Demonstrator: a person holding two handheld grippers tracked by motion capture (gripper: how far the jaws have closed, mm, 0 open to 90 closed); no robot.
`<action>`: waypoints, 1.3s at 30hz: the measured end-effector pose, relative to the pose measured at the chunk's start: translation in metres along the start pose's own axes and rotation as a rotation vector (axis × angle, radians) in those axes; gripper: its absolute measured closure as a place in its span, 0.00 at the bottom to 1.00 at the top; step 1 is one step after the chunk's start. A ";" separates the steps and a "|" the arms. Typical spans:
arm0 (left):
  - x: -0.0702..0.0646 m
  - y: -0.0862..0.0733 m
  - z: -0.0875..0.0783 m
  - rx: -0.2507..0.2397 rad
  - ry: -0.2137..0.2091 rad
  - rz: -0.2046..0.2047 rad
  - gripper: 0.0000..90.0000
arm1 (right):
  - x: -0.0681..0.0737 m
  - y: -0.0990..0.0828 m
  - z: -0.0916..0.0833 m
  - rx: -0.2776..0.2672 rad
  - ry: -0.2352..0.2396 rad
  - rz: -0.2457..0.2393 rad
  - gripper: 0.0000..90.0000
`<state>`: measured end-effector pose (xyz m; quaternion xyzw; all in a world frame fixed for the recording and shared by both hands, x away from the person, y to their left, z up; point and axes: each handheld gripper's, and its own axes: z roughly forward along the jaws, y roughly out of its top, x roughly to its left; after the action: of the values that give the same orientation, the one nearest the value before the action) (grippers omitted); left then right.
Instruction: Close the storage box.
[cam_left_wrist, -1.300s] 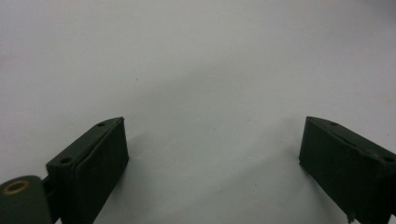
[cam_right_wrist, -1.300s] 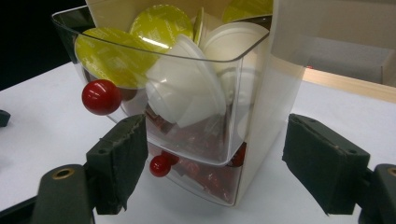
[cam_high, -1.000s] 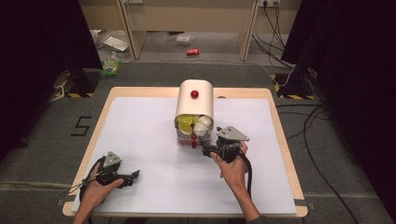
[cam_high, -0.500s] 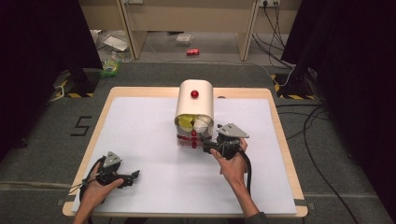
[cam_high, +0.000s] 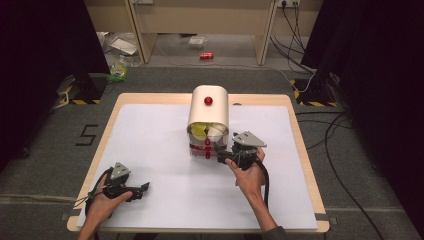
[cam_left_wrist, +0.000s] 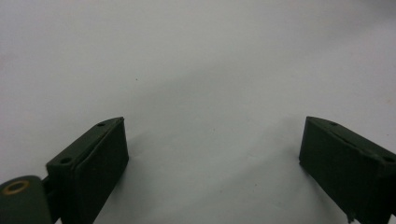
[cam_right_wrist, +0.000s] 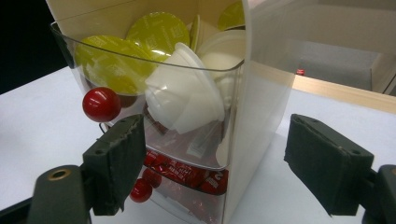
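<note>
Apparently mid-task: right gripper, jaws just widening and empty, faces the capsule dispenser's clear drawer, not yet gripped; left gripper rests open near the table's front-left corner.

Setting: lab or test room, staged for recording.
Table: pale wooden table under a white sheet, standing alone on grey carpet.
Floor marks: yellow-black hazard tape.
Surroundings: black curtains; loose black cables.
</note>
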<state>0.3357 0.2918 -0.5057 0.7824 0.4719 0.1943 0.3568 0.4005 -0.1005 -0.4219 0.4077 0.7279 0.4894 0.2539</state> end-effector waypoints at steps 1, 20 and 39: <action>0.000 0.000 0.000 -0.001 0.000 0.000 0.08 | 0.000 0.000 0.000 0.000 -0.001 -0.001 0.24; 0.000 0.000 0.000 0.000 -0.001 0.000 0.08 | -0.005 -0.003 -0.010 -0.003 0.003 0.022 0.29; 0.000 0.000 0.000 -0.001 -0.004 -0.003 0.08 | -0.019 -0.012 -0.027 0.010 -0.023 0.018 0.24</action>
<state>0.3358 0.2923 -0.5058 0.7820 0.4722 0.1924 0.3585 0.3862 -0.1327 -0.4228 0.4212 0.7237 0.4830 0.2559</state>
